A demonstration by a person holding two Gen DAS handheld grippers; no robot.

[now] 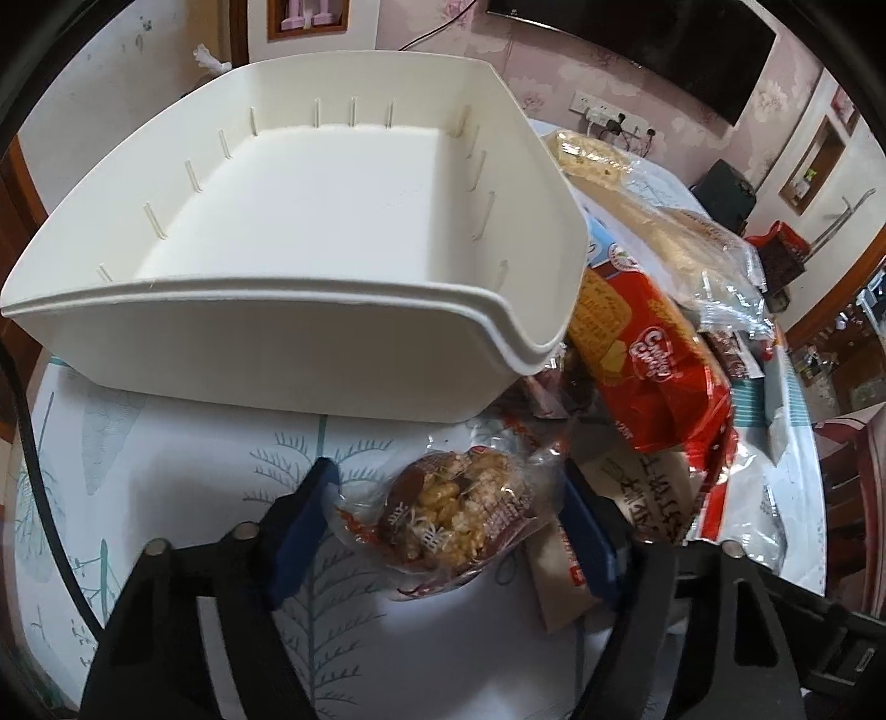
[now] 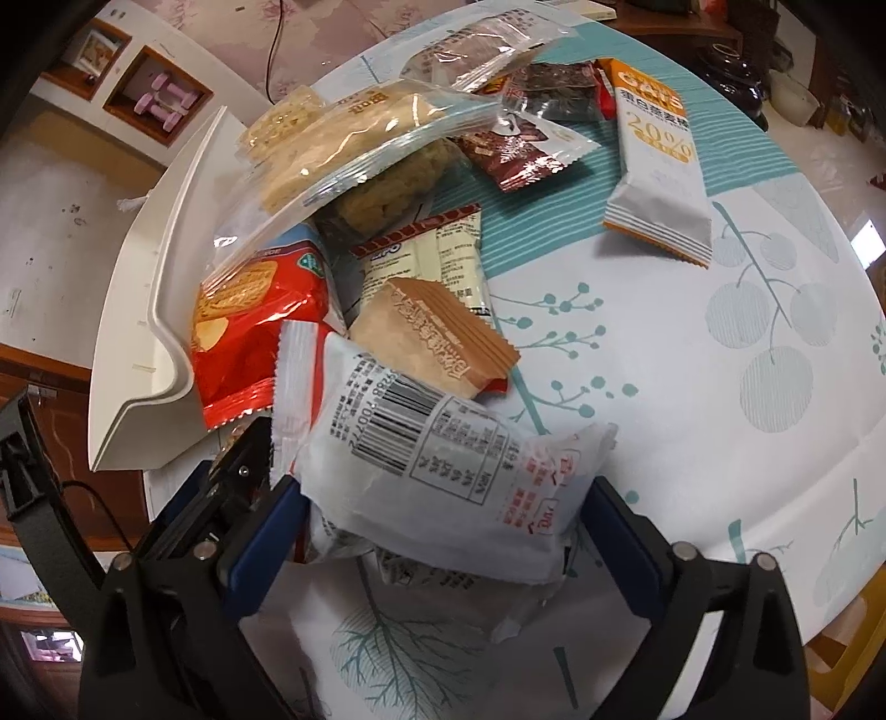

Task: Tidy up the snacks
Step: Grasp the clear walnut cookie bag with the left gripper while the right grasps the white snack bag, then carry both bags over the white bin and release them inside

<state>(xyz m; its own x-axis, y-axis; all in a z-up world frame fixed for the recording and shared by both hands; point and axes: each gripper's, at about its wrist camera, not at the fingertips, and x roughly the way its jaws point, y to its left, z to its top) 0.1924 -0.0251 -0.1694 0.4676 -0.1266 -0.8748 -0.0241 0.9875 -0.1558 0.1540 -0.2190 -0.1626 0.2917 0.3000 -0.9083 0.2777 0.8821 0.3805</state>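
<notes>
Just in front of the empty white bin, the left gripper brackets a clear-wrapped puffed snack, its pads apparently touching the wrapper. Right of the bin, the right gripper stands spread around a white packet; bare tablecloth extends beyond.

A lived-in room of a home, most likely a living or dining room. A round table fills the middle, covered with a white and teal cloth printed with leaves and berries. Behind it the walls wear pink floral wallpaper. A flat black television hangs high on that wall, and below it a row of wall sockets has plugs and cables in them. A recessed wall niche holds pink dumbbells. Dark wooden trim frames a doorway, and beyond it stand shelves crowded with small household things, too blurred to make out.
</notes>
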